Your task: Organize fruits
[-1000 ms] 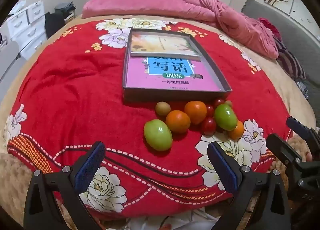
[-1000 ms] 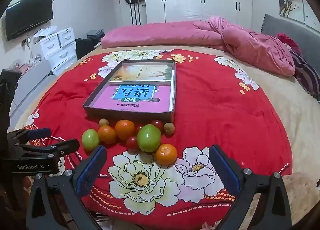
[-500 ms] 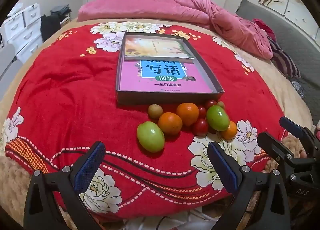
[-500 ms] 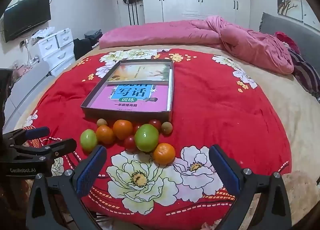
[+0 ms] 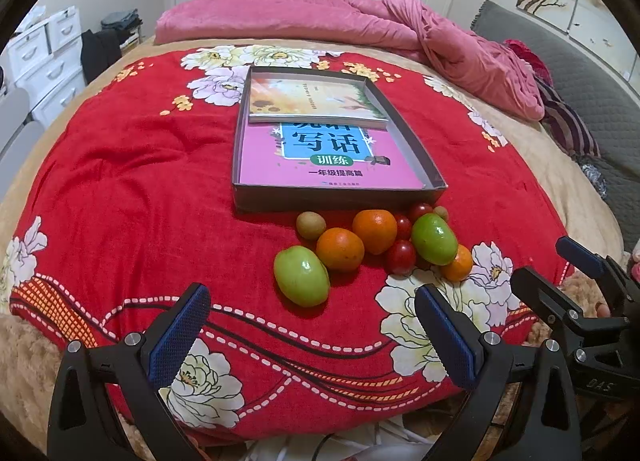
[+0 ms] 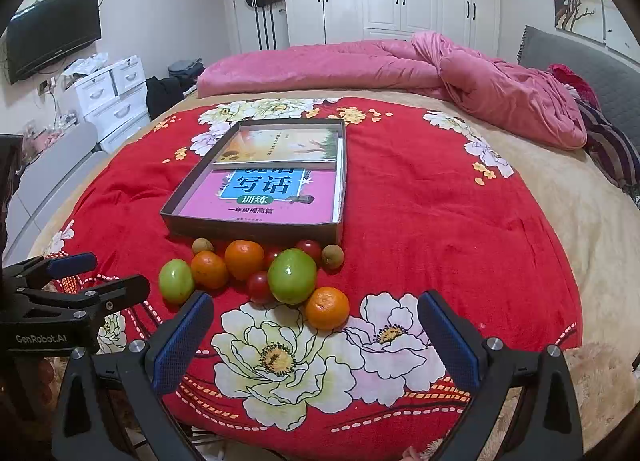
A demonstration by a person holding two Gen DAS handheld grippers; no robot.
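Over the last second both grippers are closing in on the fruits: the left gripper (image 5: pixel 312 331) is nearing the green fruit (image 5: pixel 301 275) at the left end of the cluster, and the right gripper (image 6: pixel 316 337) is facing the small orange (image 6: pixel 327 307) at the near edge. Both are standing wide open and holding nothing. The fruits are sitting untouched on the red blanket (image 5: pixel 132 197), against the near wall of the box (image 5: pixel 336 199) holding two books, so sorting is probably only beginning.
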